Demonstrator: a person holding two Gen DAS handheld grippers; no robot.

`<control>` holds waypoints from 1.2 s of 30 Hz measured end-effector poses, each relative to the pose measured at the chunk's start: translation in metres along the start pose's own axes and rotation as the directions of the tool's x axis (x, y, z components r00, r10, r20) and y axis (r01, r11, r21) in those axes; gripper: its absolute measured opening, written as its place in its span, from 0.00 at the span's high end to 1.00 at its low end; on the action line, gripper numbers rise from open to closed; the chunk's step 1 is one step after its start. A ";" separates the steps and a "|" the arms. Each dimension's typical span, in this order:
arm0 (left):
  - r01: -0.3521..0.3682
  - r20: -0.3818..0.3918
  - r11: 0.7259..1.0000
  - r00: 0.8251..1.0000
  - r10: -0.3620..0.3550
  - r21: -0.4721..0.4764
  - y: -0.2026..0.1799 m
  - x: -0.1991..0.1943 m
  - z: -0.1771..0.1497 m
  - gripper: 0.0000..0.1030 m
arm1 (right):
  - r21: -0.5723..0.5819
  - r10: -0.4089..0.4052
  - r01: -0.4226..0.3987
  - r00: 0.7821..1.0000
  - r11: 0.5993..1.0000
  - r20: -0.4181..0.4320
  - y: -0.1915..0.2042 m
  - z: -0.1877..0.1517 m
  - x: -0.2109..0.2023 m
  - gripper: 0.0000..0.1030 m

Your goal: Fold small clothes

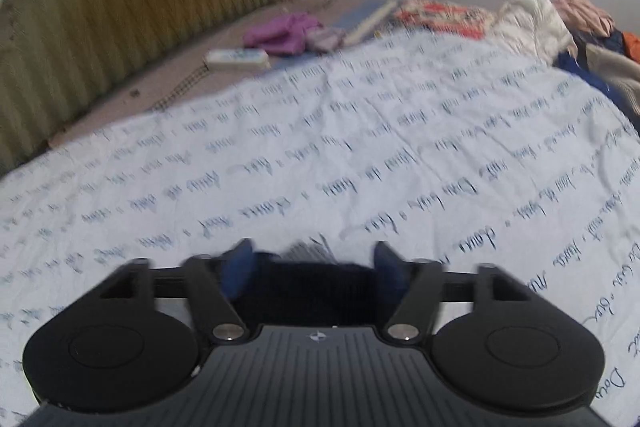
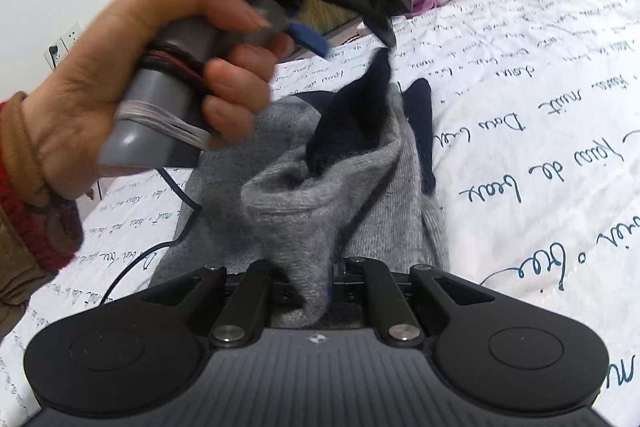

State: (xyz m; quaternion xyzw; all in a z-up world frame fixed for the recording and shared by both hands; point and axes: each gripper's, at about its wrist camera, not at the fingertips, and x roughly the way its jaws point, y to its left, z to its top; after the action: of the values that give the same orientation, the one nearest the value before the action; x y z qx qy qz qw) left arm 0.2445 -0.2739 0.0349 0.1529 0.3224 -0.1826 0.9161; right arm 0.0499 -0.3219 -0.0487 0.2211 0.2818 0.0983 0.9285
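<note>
- Left wrist view: your left gripper (image 1: 314, 259) is standing spread above the script-printed sheet (image 1: 360, 147), its blue pads (image 1: 240, 263) well apart. A dark patch is sitting low between them, likely the garment's navy cuff, though blur is making that hard to confirm. Nothing is being pressed, so this tool is doing no holding.
- Still in that view: beyond the sheet's far edge, a purple cloth (image 1: 282, 33) and a white remote (image 1: 236, 59) are lying near the padded headboard (image 1: 132, 3), clear of your folding area.
- Right wrist view: your right gripper (image 2: 316, 291) is pinching a bunched grey fold of the grey knit garment (image 2: 288, 187), jaws pressed together on it, probably to keep the piece lifted and anchored.
- The garment is lying on the sheet (image 2: 520, 99) just ahead of that gripper, its navy end (image 2: 360, 107) rising toward the left tool.
- Your left hand (image 2: 132, 83) is gripping the left tool's handle above the garment, with its fingers just over the navy tip.
</note>
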 end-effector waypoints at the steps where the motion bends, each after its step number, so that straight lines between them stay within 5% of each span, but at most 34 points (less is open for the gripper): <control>1: -0.009 0.012 1.000 1.000 0.009 0.008 0.003 -0.006 0.000 0.27 | 0.003 0.001 -0.001 1.000 1.000 -0.006 -0.001 0.000 0.000 0.93; 6: -0.094 0.070 0.994 0.993 0.090 0.050 0.033 -0.045 -0.026 0.14 | 0.066 0.021 -0.019 0.999 0.998 -0.027 -0.011 0.002 0.000 0.85; 13: -0.167 0.062 0.985 0.984 0.164 0.034 0.071 -0.094 -0.113 0.09 | 0.151 0.108 -0.101 0.994 0.983 -0.035 -0.027 0.005 -0.008 0.64; 18: -0.181 -0.001 0.983 0.983 0.181 -0.006 0.086 -0.101 -0.154 0.09 | 0.345 0.217 -0.193 0.976 0.919 -0.033 -0.057 0.010 -0.003 0.56; 22: -0.182 -0.003 0.983 0.983 0.182 -0.022 0.089 -0.102 -0.150 0.09 | 0.424 0.273 -0.233 0.961 0.875 -0.036 -0.072 0.026 0.012 0.55; 27: -0.174 0.059 0.985 0.983 0.175 -0.021 0.085 -0.104 -0.126 0.09 | 0.386 0.267 -0.223 0.962 0.895 -0.063 -0.081 0.068 0.040 0.51; 32: -0.163 0.087 0.985 0.982 0.167 -0.051 0.084 -0.084 -0.106 0.09 | 0.408 0.322 -0.262 0.943 0.875 -0.085 -0.094 0.095 0.078 0.54; 36: -0.060 0.065 0.988 0.995 0.070 -0.142 0.105 -0.052 -0.083 0.09 | 0.419 0.352 -0.281 0.930 0.863 -0.101 -0.099 0.106 0.098 0.57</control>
State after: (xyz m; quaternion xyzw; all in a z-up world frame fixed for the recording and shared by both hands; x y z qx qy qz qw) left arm 0.2079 -0.1356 0.0243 0.0921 0.2969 -0.1348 0.9409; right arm 0.1960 -0.4175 -0.0629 0.4389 0.3357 0.2095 0.8067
